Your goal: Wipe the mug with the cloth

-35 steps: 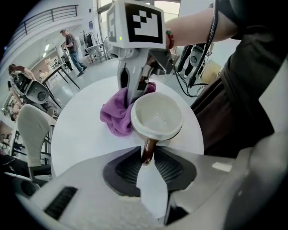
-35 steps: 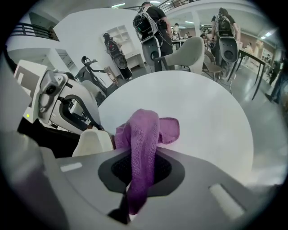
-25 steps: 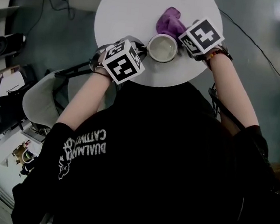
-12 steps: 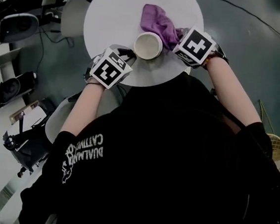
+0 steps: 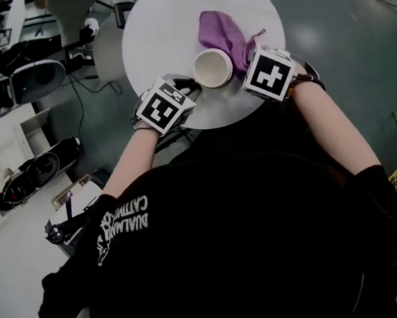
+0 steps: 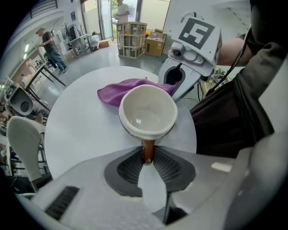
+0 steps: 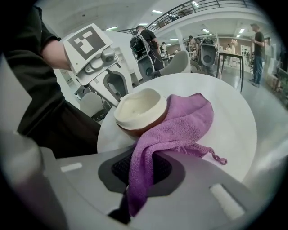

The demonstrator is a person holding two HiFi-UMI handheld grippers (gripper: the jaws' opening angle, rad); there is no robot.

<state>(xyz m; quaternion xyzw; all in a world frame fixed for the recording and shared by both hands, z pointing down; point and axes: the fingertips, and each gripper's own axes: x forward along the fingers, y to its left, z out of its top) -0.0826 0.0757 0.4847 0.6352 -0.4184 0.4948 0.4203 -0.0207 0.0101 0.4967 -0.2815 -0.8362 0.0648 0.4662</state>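
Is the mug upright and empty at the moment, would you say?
Upright and empty: the mug, mouth facing up, shows a bare cream inside.

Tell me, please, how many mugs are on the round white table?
1. The mug stands near the table edge closest to the person, with the purple cloth right behind it. No other mug seems hidden.

The mug [image 5: 213, 67] stands on the table [image 5: 164, 17], with the cloth [image 5: 224, 32] lying against its far side.

One mug [image 5: 213, 67], one purple cloth [image 5: 226, 34], one round table [image 5: 162, 31]; two grippers: left gripper [image 6: 147, 157], right gripper [image 7: 141, 168]
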